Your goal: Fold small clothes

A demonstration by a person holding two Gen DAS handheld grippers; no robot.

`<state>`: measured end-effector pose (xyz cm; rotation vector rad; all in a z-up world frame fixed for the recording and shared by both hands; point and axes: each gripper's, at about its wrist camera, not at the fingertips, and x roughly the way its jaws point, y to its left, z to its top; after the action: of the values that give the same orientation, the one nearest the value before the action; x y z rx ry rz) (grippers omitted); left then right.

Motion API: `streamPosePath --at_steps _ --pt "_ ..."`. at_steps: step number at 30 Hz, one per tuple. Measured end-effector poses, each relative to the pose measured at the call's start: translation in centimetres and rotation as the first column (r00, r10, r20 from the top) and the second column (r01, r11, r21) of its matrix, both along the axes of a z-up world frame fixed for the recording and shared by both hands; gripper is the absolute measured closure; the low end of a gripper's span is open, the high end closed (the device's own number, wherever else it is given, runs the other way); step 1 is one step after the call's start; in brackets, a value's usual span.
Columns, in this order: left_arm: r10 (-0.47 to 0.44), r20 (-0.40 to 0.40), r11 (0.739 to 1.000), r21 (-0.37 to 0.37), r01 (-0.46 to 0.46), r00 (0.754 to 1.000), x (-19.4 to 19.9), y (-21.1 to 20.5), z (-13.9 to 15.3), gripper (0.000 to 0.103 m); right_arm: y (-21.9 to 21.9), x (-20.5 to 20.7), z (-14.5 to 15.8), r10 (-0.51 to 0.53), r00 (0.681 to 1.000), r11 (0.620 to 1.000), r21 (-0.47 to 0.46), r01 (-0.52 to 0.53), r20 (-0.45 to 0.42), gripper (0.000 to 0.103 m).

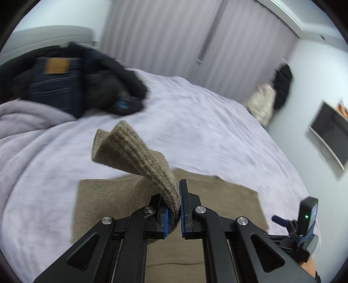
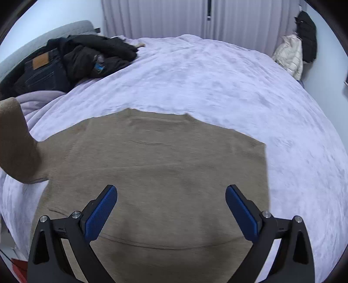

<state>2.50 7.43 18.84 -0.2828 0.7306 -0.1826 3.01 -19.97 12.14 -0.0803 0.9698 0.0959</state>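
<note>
A tan knitted sweater (image 2: 156,165) lies flat on the lilac bed cover (image 2: 217,71). My left gripper (image 1: 179,209) is shut on the ribbed cuff of its sleeve (image 1: 134,152), which is lifted above the sweater body (image 1: 113,200) and curls away from the jaws. In the right wrist view that raised sleeve (image 2: 15,139) stands up at the far left. My right gripper (image 2: 171,209) hovers over the sweater's middle with its blue pads (image 2: 101,214) spread wide and nothing between them. At the right edge of the left wrist view, part of the other gripper's body (image 1: 304,224) shows.
A heap of dark clothes with blue jeans (image 2: 43,71) lies at the bed's far left near the grey headboard (image 2: 32,37). A cream jacket (image 2: 290,56) and a black one (image 2: 306,32) hang at the right wall. Curtains (image 2: 169,17) close the back. A dark screen (image 1: 330,130) hangs on the wall.
</note>
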Motion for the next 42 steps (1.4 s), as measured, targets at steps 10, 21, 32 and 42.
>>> streamPosePath --at_steps 10,21,32,42 --pt "-0.241 -0.185 0.958 0.111 0.264 0.953 4.2 -23.3 -8.4 0.095 -9.5 -3.6 -2.3 -0.08 0.997 0.997 0.017 0.08 -0.012 0.003" --pt "-0.252 -0.224 0.937 0.186 0.295 0.942 1.4 -21.6 -10.4 0.013 -14.2 -6.0 -3.7 -0.126 0.992 0.978 0.166 0.126 -0.013 0.003" --pt "0.065 -0.227 0.993 0.115 -0.039 0.972 1.7 -4.3 -10.8 0.013 -10.8 -2.9 -4.2 -0.013 0.999 0.897 0.44 0.032 -0.045 0.005" --pt "0.144 -0.308 0.989 0.08 -0.126 0.94 1.8 0.5 -14.8 0.013 -9.2 -1.3 -5.0 -0.057 0.992 0.913 0.396 0.097 -0.111 0.086"
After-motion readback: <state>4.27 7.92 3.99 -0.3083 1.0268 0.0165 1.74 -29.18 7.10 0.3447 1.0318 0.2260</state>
